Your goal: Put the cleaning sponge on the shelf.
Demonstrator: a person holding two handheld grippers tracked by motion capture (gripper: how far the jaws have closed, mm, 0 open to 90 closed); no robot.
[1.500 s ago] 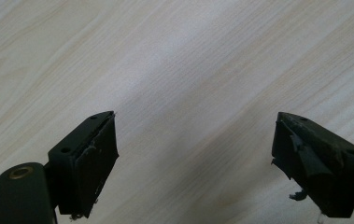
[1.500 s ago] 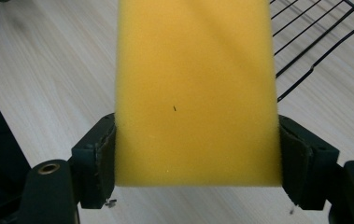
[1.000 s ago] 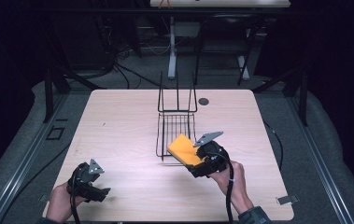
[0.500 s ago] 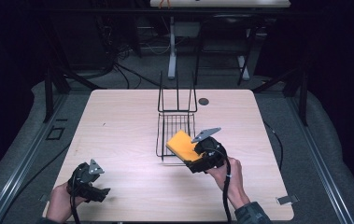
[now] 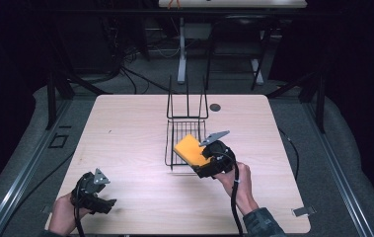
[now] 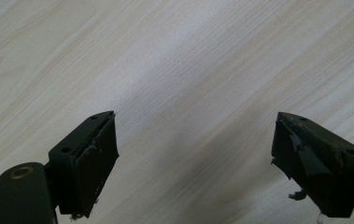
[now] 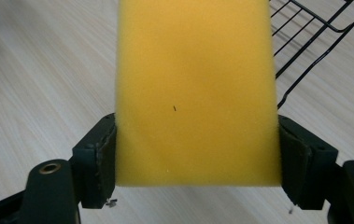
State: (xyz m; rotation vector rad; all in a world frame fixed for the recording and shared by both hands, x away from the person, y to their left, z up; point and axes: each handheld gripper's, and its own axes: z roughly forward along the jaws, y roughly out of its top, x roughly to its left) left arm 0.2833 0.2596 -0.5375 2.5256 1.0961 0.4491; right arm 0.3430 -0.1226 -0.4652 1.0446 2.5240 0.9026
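Wooden table: right gripper clamps yellow sponge, seemingly over wire rack; left gripper gapes.

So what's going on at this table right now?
A person at a wooden table holds a claw tool in each hand. The right claw is clamped on a yellow sponge and holds it at the near edge of a black wire rack. The left claw is open with nothing in it, near the table's front left corner.
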